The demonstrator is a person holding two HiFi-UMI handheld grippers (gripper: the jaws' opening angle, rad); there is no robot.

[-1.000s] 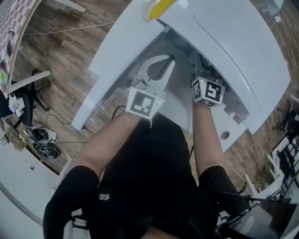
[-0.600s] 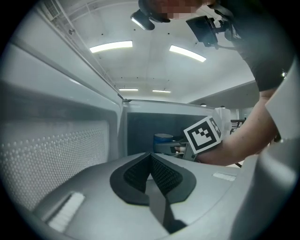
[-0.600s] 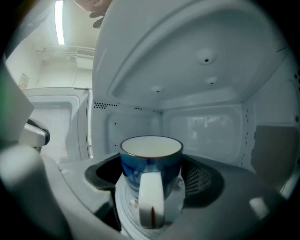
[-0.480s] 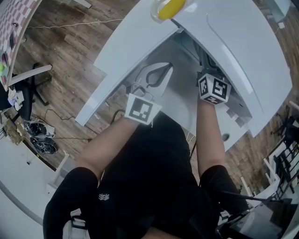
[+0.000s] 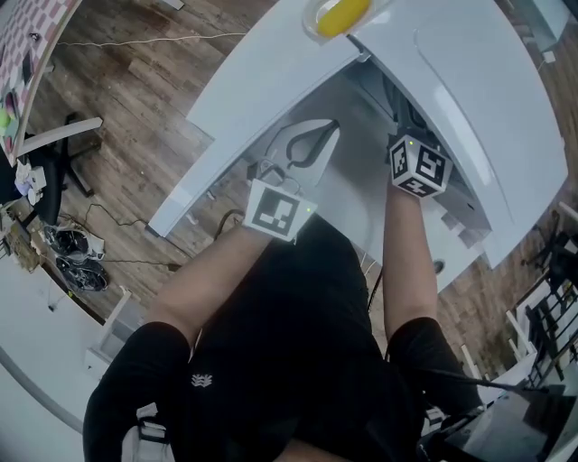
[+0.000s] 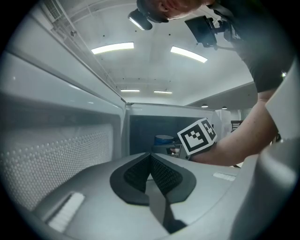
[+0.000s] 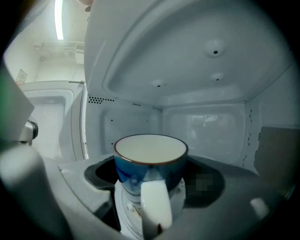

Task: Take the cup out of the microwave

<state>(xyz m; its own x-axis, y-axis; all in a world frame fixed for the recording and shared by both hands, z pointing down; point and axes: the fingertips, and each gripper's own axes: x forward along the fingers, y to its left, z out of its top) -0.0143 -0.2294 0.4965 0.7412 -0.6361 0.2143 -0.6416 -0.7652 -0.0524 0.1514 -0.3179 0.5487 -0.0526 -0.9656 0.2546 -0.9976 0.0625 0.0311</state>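
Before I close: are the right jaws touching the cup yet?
Cannot tell. The right gripper view shows the cup between the wide-set jaws, but shadow hides any gap at its sides.

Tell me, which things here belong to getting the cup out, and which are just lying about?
In the job: cup, between the right gripper's open jaws; microwave; its open door.

Just lying about: yellow thing on the microwave's top; white cable on the floor. Left gripper: shut, empty.
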